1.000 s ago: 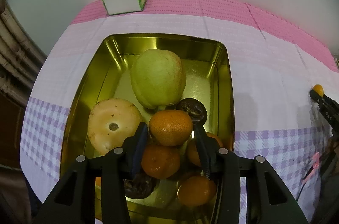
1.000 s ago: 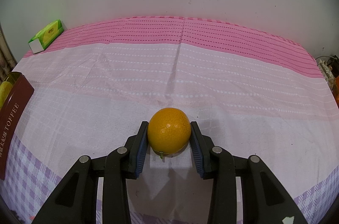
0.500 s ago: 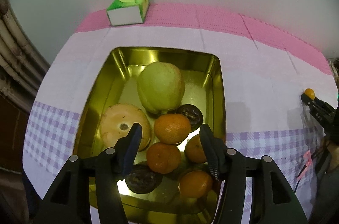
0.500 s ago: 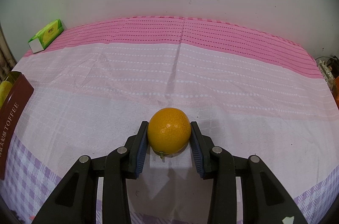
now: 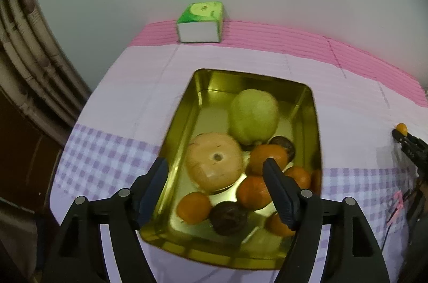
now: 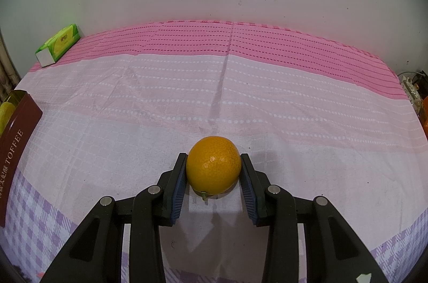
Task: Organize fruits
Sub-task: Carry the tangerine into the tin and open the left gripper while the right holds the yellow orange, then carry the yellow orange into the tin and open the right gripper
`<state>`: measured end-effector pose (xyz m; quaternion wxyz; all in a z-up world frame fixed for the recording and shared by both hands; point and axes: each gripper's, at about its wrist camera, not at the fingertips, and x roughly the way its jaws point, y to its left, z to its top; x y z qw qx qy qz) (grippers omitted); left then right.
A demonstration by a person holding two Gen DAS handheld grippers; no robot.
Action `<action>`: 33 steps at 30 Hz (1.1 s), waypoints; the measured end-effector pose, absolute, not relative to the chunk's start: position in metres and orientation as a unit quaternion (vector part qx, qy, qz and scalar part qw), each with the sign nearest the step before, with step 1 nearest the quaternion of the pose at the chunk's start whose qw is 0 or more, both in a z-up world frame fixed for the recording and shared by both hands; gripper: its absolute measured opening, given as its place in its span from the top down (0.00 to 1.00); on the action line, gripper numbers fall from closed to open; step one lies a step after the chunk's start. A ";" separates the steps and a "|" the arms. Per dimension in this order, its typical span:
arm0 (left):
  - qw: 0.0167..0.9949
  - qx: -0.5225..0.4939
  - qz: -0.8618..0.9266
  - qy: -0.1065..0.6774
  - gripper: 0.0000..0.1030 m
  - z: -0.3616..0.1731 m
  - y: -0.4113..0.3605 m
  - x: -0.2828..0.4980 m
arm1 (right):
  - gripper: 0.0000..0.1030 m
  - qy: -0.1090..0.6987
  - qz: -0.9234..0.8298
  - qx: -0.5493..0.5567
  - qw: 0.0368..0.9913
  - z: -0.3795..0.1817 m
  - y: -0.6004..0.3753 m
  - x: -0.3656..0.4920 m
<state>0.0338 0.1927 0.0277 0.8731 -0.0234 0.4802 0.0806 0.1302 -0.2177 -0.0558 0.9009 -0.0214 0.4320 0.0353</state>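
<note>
With the left gripper (image 5: 215, 186) just opened, holding nothing above the gold tin (image 5: 184, 117) of fruit, an orange (image 6: 213, 165) is gripped by the right gripper (image 6: 213, 177) well right of that tin, so delivery there seems next.

Far left of the right gripper (image 6: 213, 185), the dark red side of the tin (image 6: 16, 144) reads "TOFFEE" in pale capitals, smaller characters below it too small to read. The green box (image 6: 59, 45) carries illegible print.
</note>
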 end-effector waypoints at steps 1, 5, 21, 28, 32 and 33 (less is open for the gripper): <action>0.873 -0.025 0.082 0.480 0.27 0.027 0.195 0.032 | 0.66 0.432 0.034 -0.021 0.901 -0.056 -0.218 0.130; 0.873 -0.034 0.093 0.478 0.25 0.027 0.205 0.022 | 0.66 0.435 0.028 -0.019 0.900 -0.056 -0.216 0.131; 0.868 -0.075 0.133 0.473 0.21 0.022 0.241 0.006 | 0.66 0.437 0.044 -0.031 0.898 -0.029 -0.184 0.123; 0.862 -0.088 0.148 0.476 0.21 0.021 0.253 0.004 | 0.66 0.425 0.115 -0.038 0.897 -0.002 -0.133 0.109; 0.862 -0.098 0.152 0.475 0.21 0.023 0.259 0.002 | 0.66 0.418 0.168 -0.055 0.891 0.007 -0.084 0.097; 0.862 -0.099 0.152 0.474 0.21 0.024 0.260 0.002 | 0.66 0.416 0.178 -0.059 0.890 0.009 -0.076 0.094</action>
